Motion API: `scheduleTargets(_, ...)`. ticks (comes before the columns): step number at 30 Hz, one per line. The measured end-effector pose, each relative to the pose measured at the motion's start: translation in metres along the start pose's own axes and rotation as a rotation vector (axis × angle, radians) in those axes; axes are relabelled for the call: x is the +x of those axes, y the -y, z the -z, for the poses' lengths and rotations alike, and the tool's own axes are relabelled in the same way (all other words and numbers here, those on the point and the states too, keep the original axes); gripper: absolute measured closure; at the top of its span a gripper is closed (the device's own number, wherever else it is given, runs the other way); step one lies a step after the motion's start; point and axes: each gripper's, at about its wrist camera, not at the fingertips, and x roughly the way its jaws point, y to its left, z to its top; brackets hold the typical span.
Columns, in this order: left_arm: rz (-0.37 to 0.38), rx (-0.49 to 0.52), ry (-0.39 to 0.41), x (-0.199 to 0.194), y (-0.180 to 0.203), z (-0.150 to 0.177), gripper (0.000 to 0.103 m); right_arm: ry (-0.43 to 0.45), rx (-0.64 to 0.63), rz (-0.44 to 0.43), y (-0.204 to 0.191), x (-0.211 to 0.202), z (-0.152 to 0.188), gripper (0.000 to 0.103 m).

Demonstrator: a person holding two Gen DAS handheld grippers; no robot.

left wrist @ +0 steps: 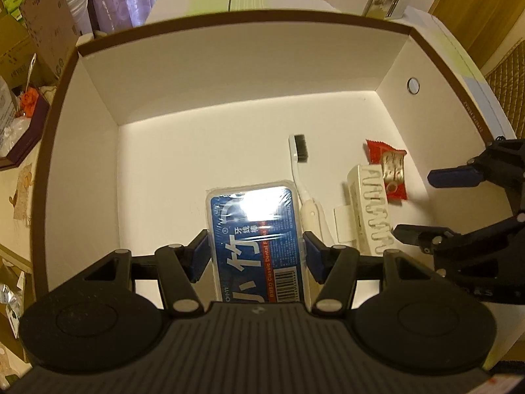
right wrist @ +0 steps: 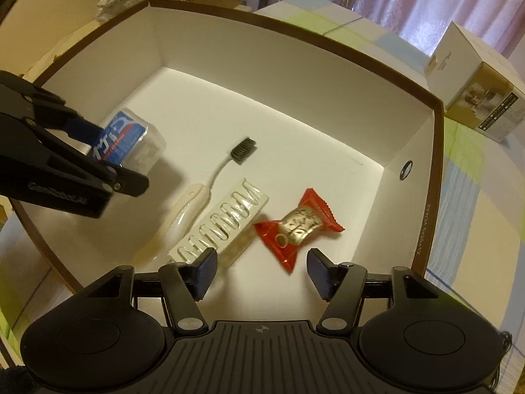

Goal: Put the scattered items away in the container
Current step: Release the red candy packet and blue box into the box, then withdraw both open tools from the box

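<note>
I have the dental floss box [left wrist: 254, 239], a clear case with a blue label, clamped between the blue pads [left wrist: 200, 256] of the left gripper [left wrist: 256, 257]. Its long axis runs straight along the fingers, the barcode end toward my camera and the far end pointing at the back wall of the container [left wrist: 229, 65]. In the right wrist view the floss box [right wrist: 131, 141] sits inside the container's walls, over its white floor; I cannot tell whether it touches the floor.

Just right of the floss box lies a white toothbrush [left wrist: 303, 177], long axis roughly parallel to the box, black bristles pointing toward the back wall. Right of that lies a white slotted holder [left wrist: 369, 207], also lengthwise toward the back wall. A red candy wrapper [left wrist: 390, 170] lies against the holder's far end, nearest the container's right wall.

The right gripper [right wrist: 262, 274] hangs over the container's near edge, jaws spread wide and gripping nothing, with the candy wrapper [right wrist: 298, 226] just beyond its fingertips.

Outside the container, a white carton [right wrist: 472, 98] stands on a checked cloth [right wrist: 475, 197].
</note>
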Motion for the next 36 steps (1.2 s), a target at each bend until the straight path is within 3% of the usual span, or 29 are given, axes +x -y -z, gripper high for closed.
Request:
scheduleTargets(9, -0.004, -0.014, -0.057, 0.011, 0.001, 0.003, 0.048, 0.009, 0.022, -0.029, 0.001, -0.004, -0.001, 0.037)
scheduleTargets(16, -0.029, 0.001, -0.04, 0.003, 0.004, 0.003, 0.033, 0.032, 0.046, -0.065, 0.003, -0.012, -0.001, 0.033)
scheduleTargets(18, -0.041, 0.001, -0.028, -0.002, 0.005, 0.004, 0.03, 0.045, 0.049, -0.078, 0.003, -0.016, -0.001, 0.027)
scheduleTargets(20, -0.05, -0.001, -0.016, -0.006, 0.005, 0.004, 0.028, 0.059, 0.036, -0.06, 0.0, -0.02, 0.001, 0.006)
scheduleTargets(21, -0.054, 0.0, -0.009, -0.009, 0.005, 0.004, 0.028, 0.066, 0.029, -0.051, -0.002, -0.022, 0.002, 0.005)
scheduleTargets(30, -0.111, -0.001, 0.04, -0.034, 0.011, 0.008, 0.008, 0.092, 0.06, -0.043, 0.003, -0.036, 0.011, 0.002)
scheduleTargets(36, -0.142, 0.005, 0.077, -0.052, 0.016, 0.012, 0.006, 0.129, 0.076, -0.042, 0.005, -0.048, 0.017, 0.002)
